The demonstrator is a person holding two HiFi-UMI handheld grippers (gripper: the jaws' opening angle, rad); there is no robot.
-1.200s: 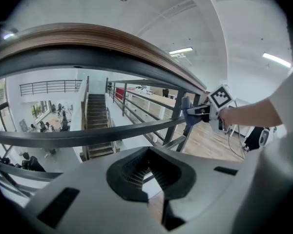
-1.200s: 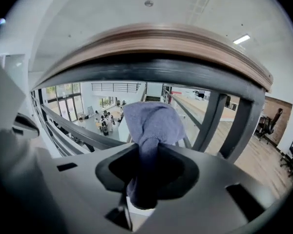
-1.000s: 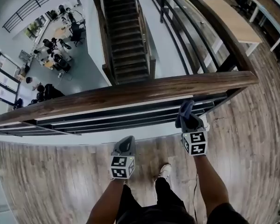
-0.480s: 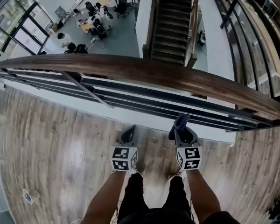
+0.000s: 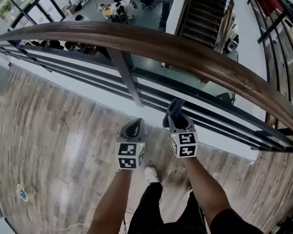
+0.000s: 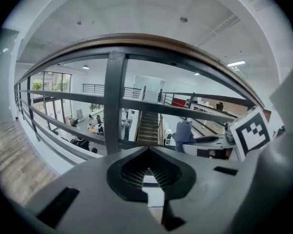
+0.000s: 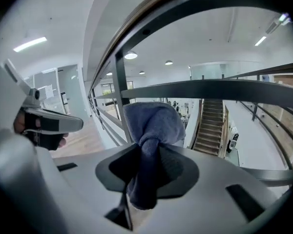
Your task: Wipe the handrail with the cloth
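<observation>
Grey right gripper (image 5: 175,121): jaws clamped on the cloth (image 5: 174,106); held out in front of the person, to the right of the left gripper.
Cloth: blue-grey, bunched; pinched at its waist in the right gripper view (image 7: 154,123), a wad bulging past the jaw tips and a tail hanging below them.
Cloth axis: in line with the jaws, wad end pointing forward at the railing.
Cloth vs handrail: apart; the cloth sits below the rail, level with the metal bars (image 5: 210,111).
Left gripper (image 5: 134,126): jaws closed together, nothing between them; points at the railing too.
Handrail (image 5: 185,50): dark wood, long axis left to right across the head view, bowed, dropping toward the right.
Post (image 5: 127,77): dark metal, under the handrail, ahead of the left gripper.
Floor (image 5: 53,130): wood planks.
Beyond the railing: staircase (image 5: 205,9) going down.
</observation>
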